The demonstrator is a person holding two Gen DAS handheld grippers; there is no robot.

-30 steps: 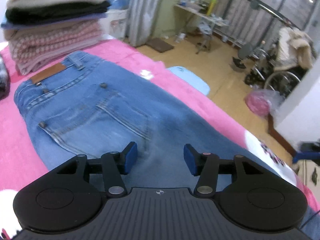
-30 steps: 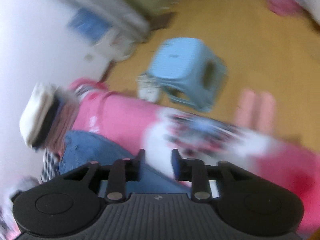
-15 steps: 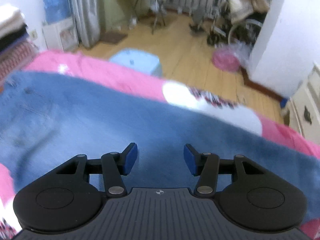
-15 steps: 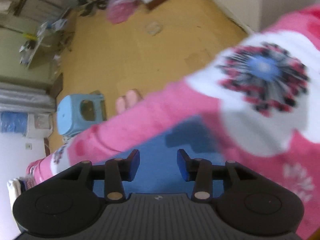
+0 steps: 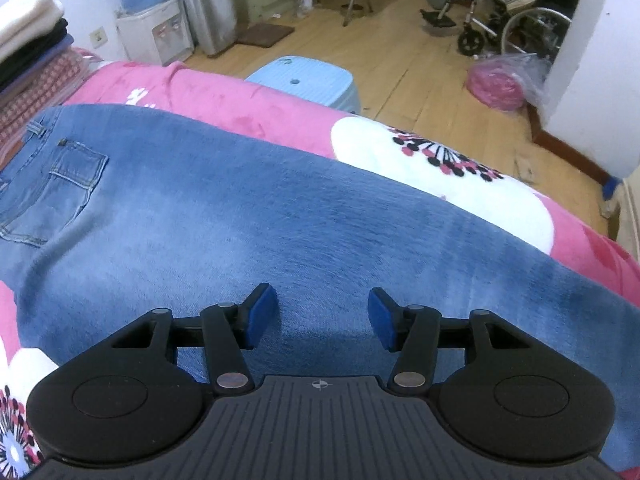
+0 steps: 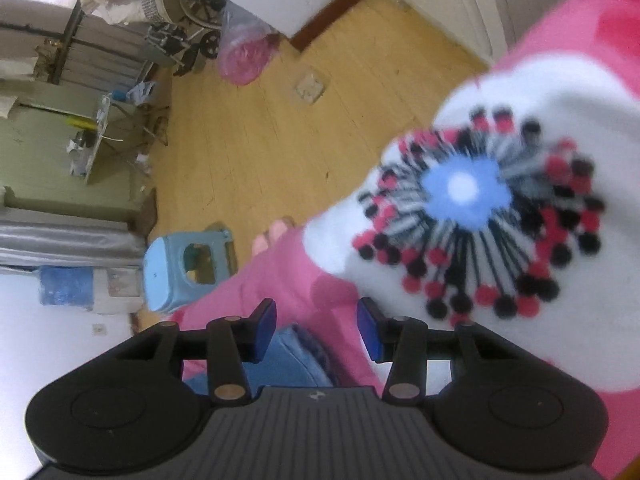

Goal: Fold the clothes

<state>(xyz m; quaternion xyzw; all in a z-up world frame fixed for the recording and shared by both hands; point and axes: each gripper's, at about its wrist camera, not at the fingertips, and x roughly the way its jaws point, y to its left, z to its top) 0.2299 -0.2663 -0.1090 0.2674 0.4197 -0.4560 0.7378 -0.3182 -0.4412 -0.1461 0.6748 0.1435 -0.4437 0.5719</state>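
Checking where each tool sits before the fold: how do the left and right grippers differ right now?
The left gripper hangs over the middle of the jeans, denim filling its gap; the right gripper is at the jeans' end, mostly pink blanket ahead. The left view is sharp, the right blurred. Both are open and hold nothing.

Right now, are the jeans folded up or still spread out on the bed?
Spread out. The jeans lie flat along the pink blanket, back pocket showing and the leg running on past the view's right edge; no crosswise fold shows.
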